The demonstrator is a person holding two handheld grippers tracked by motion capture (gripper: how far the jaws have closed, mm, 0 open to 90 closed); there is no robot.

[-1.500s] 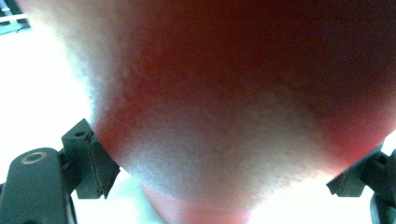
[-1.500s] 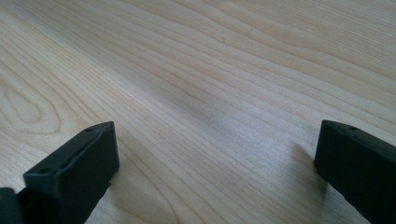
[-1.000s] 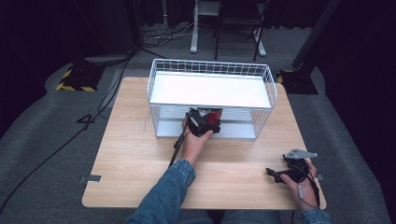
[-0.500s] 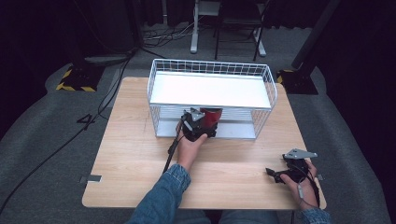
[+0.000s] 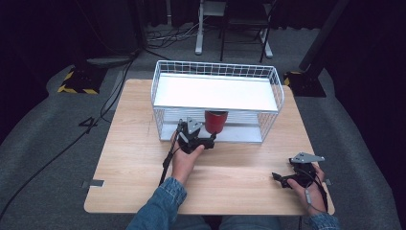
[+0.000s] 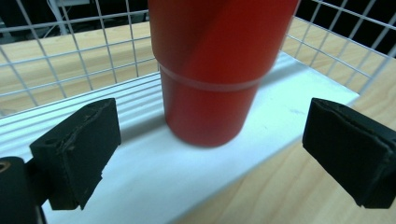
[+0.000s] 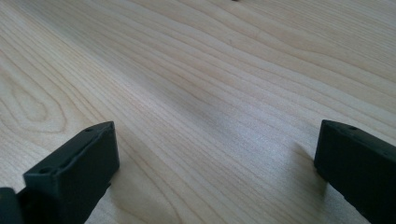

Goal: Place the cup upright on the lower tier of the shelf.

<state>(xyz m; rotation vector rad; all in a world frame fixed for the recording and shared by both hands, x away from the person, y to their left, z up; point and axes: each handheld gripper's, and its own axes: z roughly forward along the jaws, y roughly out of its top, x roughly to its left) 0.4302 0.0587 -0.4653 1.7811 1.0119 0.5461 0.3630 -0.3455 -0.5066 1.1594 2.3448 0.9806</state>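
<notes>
A red cup (image 5: 216,121) stands upright on the white lower shelf (image 5: 239,134) of a white wire rack (image 5: 218,93). My left gripper (image 5: 203,137) is held just in front of it at the rack's open side. In the left gripper view the red cup (image 6: 217,70) rises beyond the open left gripper (image 6: 212,156), whose black pads (image 6: 77,144) sit apart on either side without touching it. My right gripper (image 5: 280,178) rests low at the table's near right corner. It is the open right gripper (image 7: 215,170) in its own view, with bare wood between the pads.
The rack's white upper shelf (image 5: 215,92) overhangs the cup and limits room above it. The wooden table (image 5: 134,143) has bare surface left of and in front of the rack. A cable (image 5: 166,165) trails from the left gripper. Dark floor and stands lie beyond.
My left gripper has drawn back from the red cup toward the person and now stands off it. The cup stays on the lower shelf. The right gripper has not moved.
</notes>
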